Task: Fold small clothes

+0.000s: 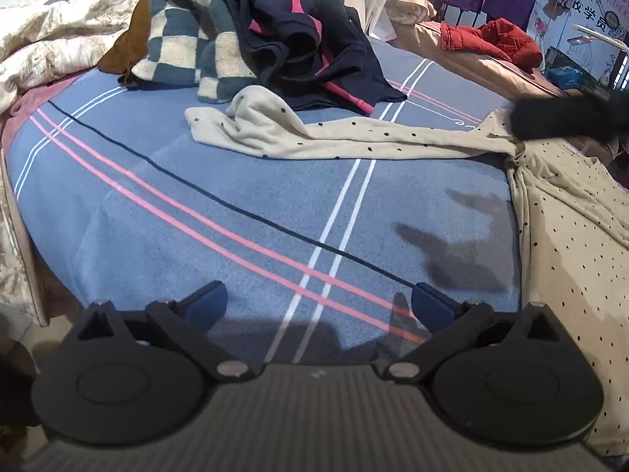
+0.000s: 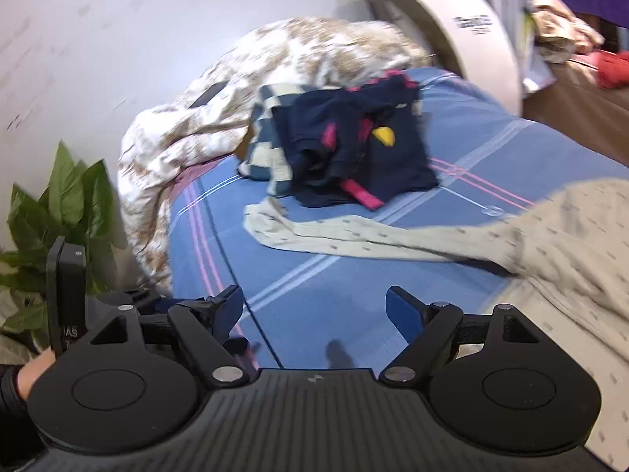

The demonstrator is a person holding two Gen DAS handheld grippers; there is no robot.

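1. Lying unfolded on the striped bedsheet (image 1: 118,236), the dotted cream garment (image 1: 334,137) sprawls, one sleeve stretched out; folding looks barely begun.
2. Left gripper (image 1: 318,306) and right gripper (image 2: 314,310): jaws spread, empty.
3. Navy-and-checked heap (image 1: 275,51) awaits.

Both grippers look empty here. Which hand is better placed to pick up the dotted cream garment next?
Probably right. The dotted cream garment spreads just past the right gripper; the left gripper has only bare sheet ahead.
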